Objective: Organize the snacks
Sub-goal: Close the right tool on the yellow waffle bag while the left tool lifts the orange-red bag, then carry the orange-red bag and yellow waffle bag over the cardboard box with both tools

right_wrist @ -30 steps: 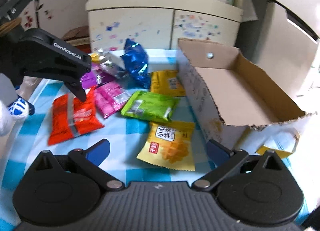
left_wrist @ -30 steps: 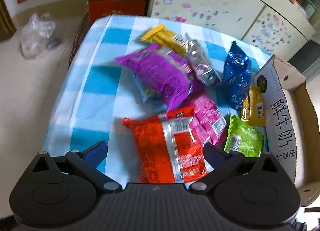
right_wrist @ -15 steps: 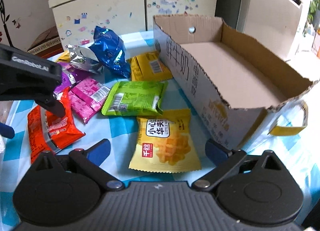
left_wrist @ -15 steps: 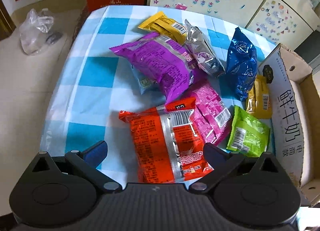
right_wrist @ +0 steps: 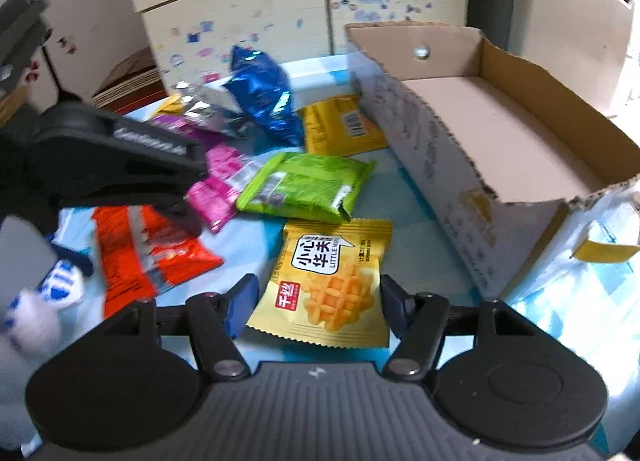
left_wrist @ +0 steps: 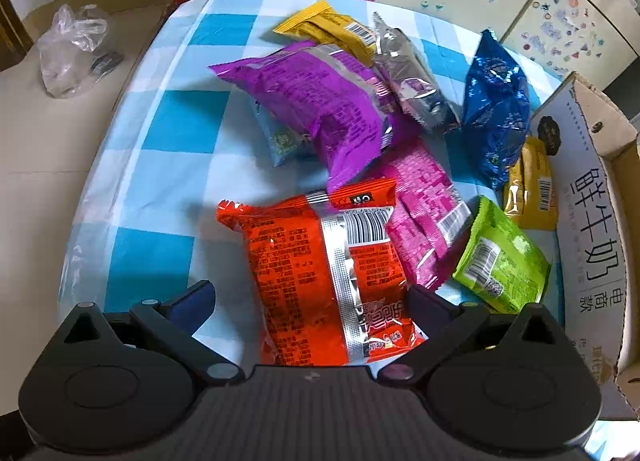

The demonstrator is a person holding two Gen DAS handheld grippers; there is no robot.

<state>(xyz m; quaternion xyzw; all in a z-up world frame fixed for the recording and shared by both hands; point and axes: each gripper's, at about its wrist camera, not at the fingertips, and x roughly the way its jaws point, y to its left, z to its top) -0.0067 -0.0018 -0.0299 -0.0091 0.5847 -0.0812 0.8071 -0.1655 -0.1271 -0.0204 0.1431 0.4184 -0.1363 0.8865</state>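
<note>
The left hand-held gripper (left_wrist: 308, 303) hangs over the bench (left_wrist: 172, 129), which has a blue and white checked cloth on it. Its two fingers are wide apart. The orange snack bag (left_wrist: 328, 277) lies flat between them, with its near end right under the fingers. I cannot tell if the fingers touch the bag.

Just past the orange bag lies a pink snack bag (left_wrist: 424, 217), partly under it. A big purple snack bag (left_wrist: 320, 105) sits farther back, on top of a small light blue pack (left_wrist: 276, 133). Behind that are a yellow pack (left_wrist: 328, 29) and a silver pack (left_wrist: 412, 77). A shiny dark blue bag (left_wrist: 496, 101) stands up near the cardboard box (left_wrist: 592, 229). A green pack (left_wrist: 500, 265) and another yellow pack (left_wrist: 532, 189) lie just beside the box wall.

The right hand-held gripper (right_wrist: 316, 305) also has its fingers apart. A yellow waffle snack pack (right_wrist: 328, 281) lies flat on the cloth between them, close to both fingers. It looks like it is not squeezed. The green pack (right_wrist: 308, 185) is just past it. The cardboard box (right_wrist: 452, 169) is to the right, open on top, with nothing to be seen inside. The left hand-held gripper (right_wrist: 120, 157) shows on the left side, above the orange snack bag (right_wrist: 152, 253).
</note>
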